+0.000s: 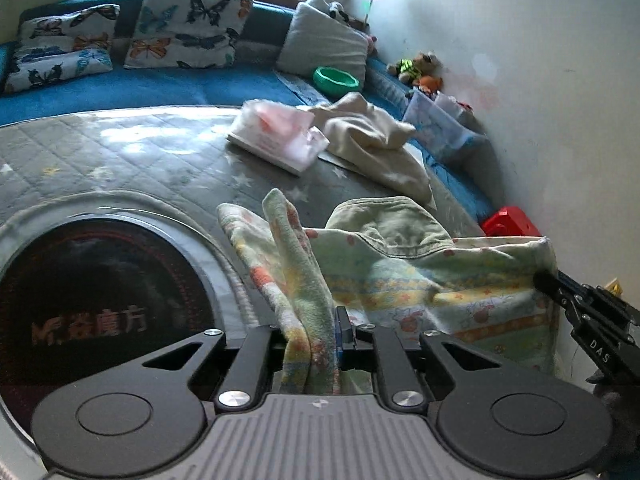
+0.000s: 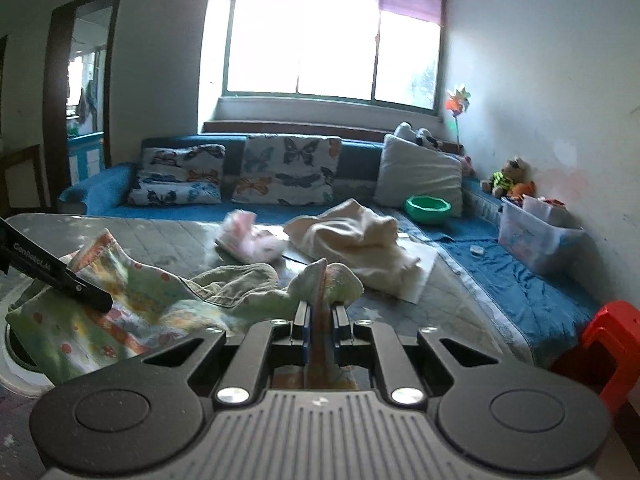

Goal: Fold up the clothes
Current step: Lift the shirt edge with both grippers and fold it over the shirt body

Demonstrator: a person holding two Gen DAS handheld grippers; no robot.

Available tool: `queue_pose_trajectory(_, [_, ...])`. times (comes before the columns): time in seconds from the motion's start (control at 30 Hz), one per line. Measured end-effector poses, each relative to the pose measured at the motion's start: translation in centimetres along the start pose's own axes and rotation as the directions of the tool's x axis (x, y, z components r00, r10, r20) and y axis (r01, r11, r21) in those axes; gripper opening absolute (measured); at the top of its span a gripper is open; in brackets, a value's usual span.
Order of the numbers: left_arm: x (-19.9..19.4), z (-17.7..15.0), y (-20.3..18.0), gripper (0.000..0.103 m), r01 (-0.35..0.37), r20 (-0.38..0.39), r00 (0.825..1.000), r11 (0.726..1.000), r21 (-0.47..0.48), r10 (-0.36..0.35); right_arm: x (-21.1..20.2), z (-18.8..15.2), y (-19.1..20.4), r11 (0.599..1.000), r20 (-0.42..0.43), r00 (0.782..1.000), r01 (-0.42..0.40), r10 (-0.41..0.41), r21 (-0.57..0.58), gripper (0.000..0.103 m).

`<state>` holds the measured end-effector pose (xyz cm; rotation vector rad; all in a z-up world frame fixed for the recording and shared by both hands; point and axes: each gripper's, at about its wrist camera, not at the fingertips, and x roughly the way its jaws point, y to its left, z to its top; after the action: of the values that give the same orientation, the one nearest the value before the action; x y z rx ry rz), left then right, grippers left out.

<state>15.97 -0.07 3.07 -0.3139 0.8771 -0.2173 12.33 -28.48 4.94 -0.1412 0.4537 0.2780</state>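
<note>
A pale green patterned cloth [image 1: 400, 276] with orange and yellow prints hangs stretched between my two grippers above the grey quilted surface. My left gripper [image 1: 316, 320] is shut on one bunched corner of it. In the right wrist view my right gripper [image 2: 320, 312] is shut on another corner of the same patterned cloth [image 2: 132, 300]. The right gripper [image 1: 544, 280] also shows at the right edge of the left wrist view, and the left gripper [image 2: 100, 300] at the left of the right wrist view. An olive garment [image 2: 236, 280] lies under the cloth.
A cream garment [image 2: 352, 236] and a folded pink item [image 2: 248, 240] lie further back on the quilted mat [image 2: 160, 236]. Behind are a blue sofa with butterfly cushions [image 2: 288, 172], a green bowl [image 2: 428, 208], a plastic box [image 2: 536, 236] and a red stool [image 2: 612, 340]. A round dark appliance [image 1: 100, 312] sits at left.
</note>
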Motion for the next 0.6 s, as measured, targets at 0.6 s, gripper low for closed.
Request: queue_pose_trajectory(0.6, [3.3,1.0,-2.3,0.016,0.020,-0.046,0.999,0.998,0.054,-0.017,0.5,-1.9,-2.8,0.997,-0.035,0.998,0.062,-0.061,0.037,0.009])
